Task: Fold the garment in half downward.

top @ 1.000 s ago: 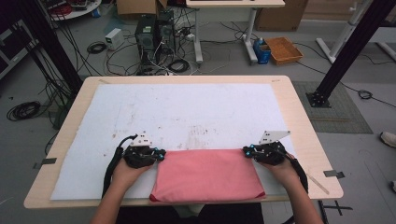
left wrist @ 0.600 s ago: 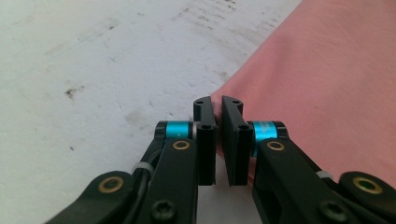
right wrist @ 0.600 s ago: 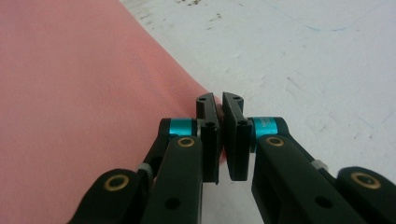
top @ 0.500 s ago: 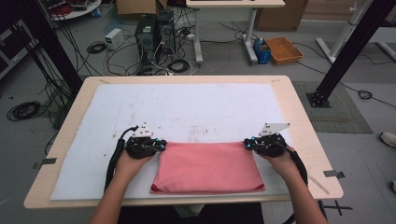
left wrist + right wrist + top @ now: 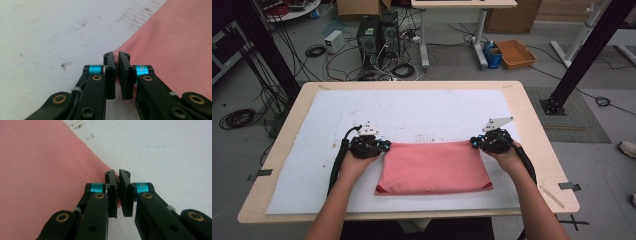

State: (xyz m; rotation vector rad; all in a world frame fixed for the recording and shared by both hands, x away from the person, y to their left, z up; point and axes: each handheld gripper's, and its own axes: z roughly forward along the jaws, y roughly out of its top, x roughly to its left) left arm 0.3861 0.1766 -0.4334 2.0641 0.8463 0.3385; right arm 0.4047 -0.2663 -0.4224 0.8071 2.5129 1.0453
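A folded pink cloth lies on the white sheet near the table's front edge. My left gripper is shut on the cloth's far left corner; in the left gripper view the pink cloth runs in between the closed jaws of my left gripper. My right gripper is shut on the far right corner, and in the right gripper view the cloth is pinched at its tip by my right gripper. Both hands come in from the bottom, one at each side of the cloth.
The white sheet covers most of the wooden table and carries faint dark marks beyond the cloth. Behind the table stand computer towers, cables and an orange crate on the floor. Black frame posts rise at both sides.
Both grippers have moved away from the person, toward the table's middle, drawing the cloth's far edge with them. The cloth lies farther from the front edge than before.
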